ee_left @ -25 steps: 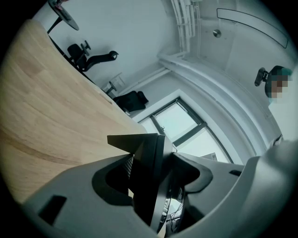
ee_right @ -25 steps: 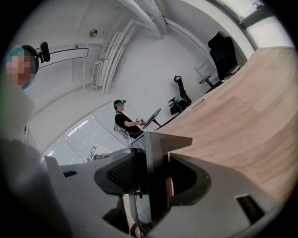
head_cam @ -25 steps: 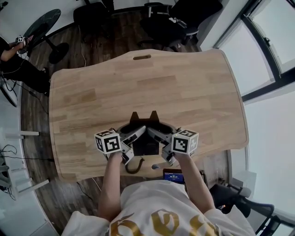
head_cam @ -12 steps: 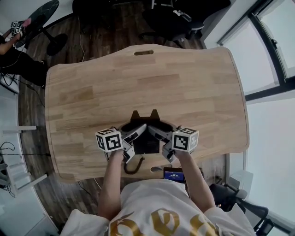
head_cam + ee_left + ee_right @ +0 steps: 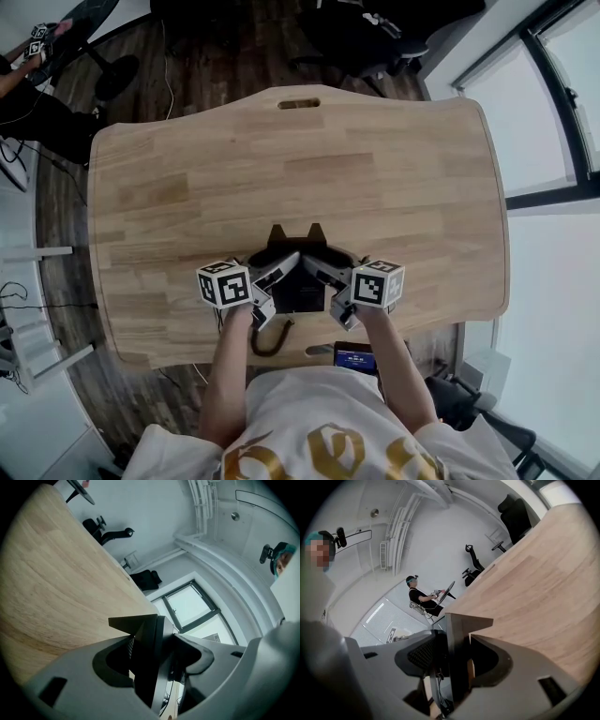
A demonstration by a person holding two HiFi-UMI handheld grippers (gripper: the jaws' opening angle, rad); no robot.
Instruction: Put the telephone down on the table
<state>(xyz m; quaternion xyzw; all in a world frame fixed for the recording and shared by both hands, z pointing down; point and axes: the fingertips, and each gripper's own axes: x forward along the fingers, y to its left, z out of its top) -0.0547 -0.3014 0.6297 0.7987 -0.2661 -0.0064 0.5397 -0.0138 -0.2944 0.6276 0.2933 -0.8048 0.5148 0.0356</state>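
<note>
This looks like an office workroom. A large wooden table [image 5: 375, 169] with a cable slot [image 5: 299, 103] stands on a dark plank floor [image 5: 206, 66], with black swivel chairs [image 5: 366, 37] behind it and tall windows [image 5: 553, 112] along one side. Exposed pipes [image 5: 401, 531] run along the white walls, and another person [image 5: 419, 597] sits at a small round table [image 5: 89, 17].

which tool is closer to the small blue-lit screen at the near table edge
Right. The right tool grips the telephone on its right side, just beyond the screen; the left tool grips the left side, farther off.
</note>
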